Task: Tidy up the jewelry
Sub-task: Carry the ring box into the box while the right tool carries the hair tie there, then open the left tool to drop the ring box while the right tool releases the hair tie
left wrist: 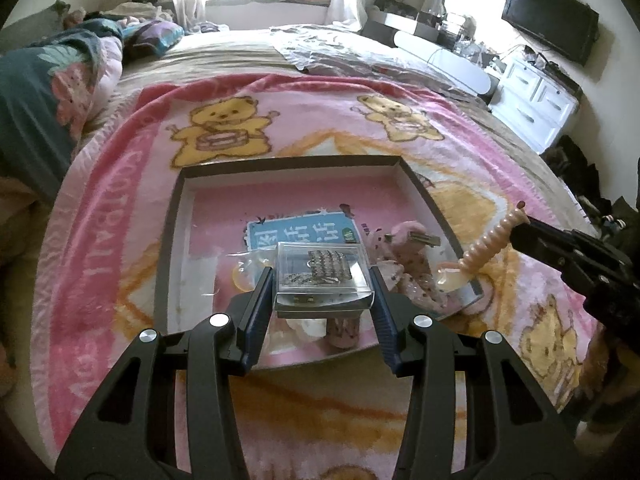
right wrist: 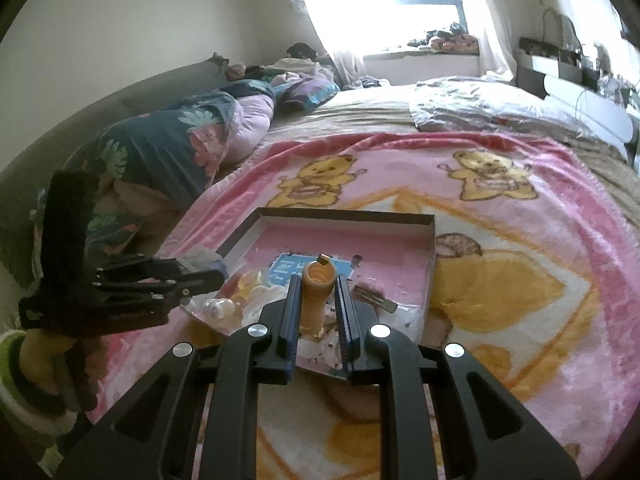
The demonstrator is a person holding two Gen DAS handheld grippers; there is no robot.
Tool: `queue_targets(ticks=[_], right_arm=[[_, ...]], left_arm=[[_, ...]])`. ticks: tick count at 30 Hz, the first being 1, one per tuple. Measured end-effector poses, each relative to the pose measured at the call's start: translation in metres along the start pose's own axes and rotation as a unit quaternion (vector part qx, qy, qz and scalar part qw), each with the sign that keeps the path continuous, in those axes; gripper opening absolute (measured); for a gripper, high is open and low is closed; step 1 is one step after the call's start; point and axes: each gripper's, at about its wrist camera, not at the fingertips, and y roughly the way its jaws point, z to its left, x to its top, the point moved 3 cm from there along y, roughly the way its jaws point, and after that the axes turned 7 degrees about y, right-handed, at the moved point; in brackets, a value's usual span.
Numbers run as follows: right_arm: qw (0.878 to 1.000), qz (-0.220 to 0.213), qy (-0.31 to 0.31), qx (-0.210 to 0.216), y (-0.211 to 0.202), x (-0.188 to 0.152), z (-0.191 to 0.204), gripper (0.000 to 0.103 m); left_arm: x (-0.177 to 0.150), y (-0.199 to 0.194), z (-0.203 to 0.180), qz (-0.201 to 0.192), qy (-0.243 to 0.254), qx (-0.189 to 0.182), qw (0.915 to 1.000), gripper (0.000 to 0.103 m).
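Two tools in view. Left tool [left wrist: 322, 276] squeezes one small clear plastic box with sparkly jewelry inside [left wrist: 322, 276], held above one shallow dark-rimmed cardboard tray with pink floor [left wrist: 288, 162]. Right tool [right wrist: 318, 300] grips one peach ribbed bead-like string [right wrist: 316, 292]; in left view string [left wrist: 486, 244] hangs at 3 o'clock over tray edge. Tray lies on pink blanket with yellow bears [left wrist: 120, 208] on bed. Two bears show at 12 o'clock. One blue card [left wrist: 296, 232] lies in tray.
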Motion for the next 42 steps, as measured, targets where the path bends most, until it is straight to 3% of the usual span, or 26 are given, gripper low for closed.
queue_targets(ticks=[11, 19, 22, 24, 26, 33, 42], right_arm=[[0.998, 0.06, 0.014, 0.024, 0.045, -0.017, 0.004, 0.016], [0.996, 0.083, 0.028, -0.004, 0.062, -0.025, -0.001, 0.02], [0.997, 0.077, 0.028, -0.01, 0.056, -0.026, -0.003, 0.031], [0.997, 0.065, 0.028, -0.019, 0.047, -0.025, -0.003, 0.048], [0.998, 0.058, 0.027, -0.022, 0.039, -0.024, -0.004, 0.048], [0.999, 0.027, 0.018, -0.036, 0.009, -0.02, -0.001, 0.07], [0.998, -0.022, -0.009, -0.063, -0.04, -0.02, 0.013, 0.098]], left_arm=[[-0.003, 0.029, 0.015, 0.021, -0.015, 0.0, 0.9997, 0.038], [-0.007, 0.037, 0.022, 0.03, -0.021, 0.003, 0.9993, 0.038], [-0.007, 0.036, 0.022, 0.031, -0.02, 0.004, 0.9993, 0.039], [-0.007, 0.036, 0.022, 0.03, -0.02, 0.003, 0.9993, 0.04], [-0.008, 0.034, 0.021, 0.027, -0.02, 0.004, 0.9994, 0.04], [-0.008, 0.014, 0.013, 0.016, -0.016, 0.009, 0.9997, 0.047], [-0.007, -0.032, 0.0, -0.01, -0.014, 0.022, 0.9996, 0.075]])
